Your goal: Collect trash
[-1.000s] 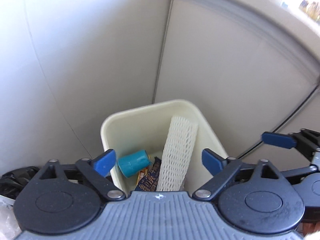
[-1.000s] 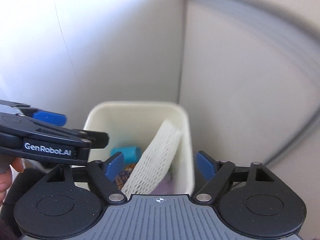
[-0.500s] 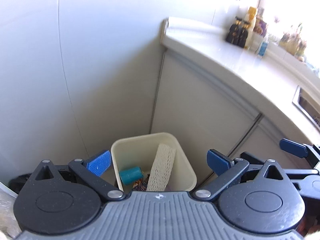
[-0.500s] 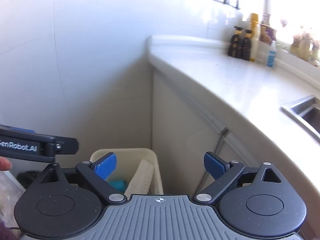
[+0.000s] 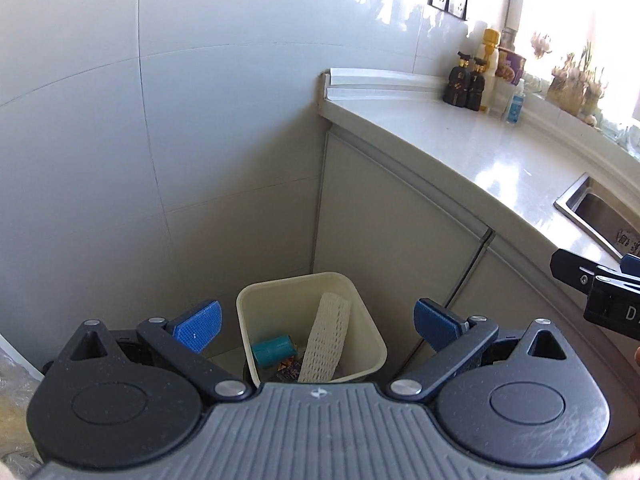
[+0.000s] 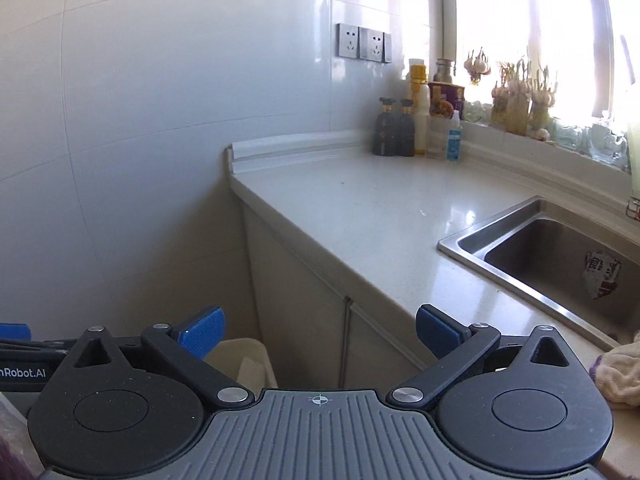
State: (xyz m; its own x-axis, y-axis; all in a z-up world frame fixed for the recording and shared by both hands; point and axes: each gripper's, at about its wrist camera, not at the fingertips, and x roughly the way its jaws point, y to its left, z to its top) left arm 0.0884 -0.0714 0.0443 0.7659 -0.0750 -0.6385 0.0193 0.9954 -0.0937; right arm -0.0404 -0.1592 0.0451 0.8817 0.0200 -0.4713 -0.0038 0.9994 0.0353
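Observation:
A cream trash bin [image 5: 362, 320] stands on the floor in the corner between the tiled wall and the counter cabinet. In it are a white foam net sleeve [image 5: 325, 340], a teal can [image 5: 273, 350] and a dark printed wrapper [image 5: 289, 370]. My left gripper [image 5: 316, 322] is open and empty, held well above the bin. My right gripper [image 6: 318, 330] is open and empty, higher up by the counter; the bin's rim [image 6: 248, 354] shows at the lower left of the right wrist view. A printed wrapper [image 6: 602, 274] lies in the steel sink [image 6: 520, 224].
The pale counter [image 6: 380, 216] runs along the right, with bottles [image 6: 394, 128] at its back by the window. A cream cloth [image 6: 618, 372] lies at the counter's front edge. Wall sockets [image 6: 364, 42] sit above. A bag of something pale [image 5: 12, 392] is at far left.
Both grippers have risen and drawn back from the bin, which now looks smaller and lower. The counter, bottles and sink have come into view. Both stay open and empty.

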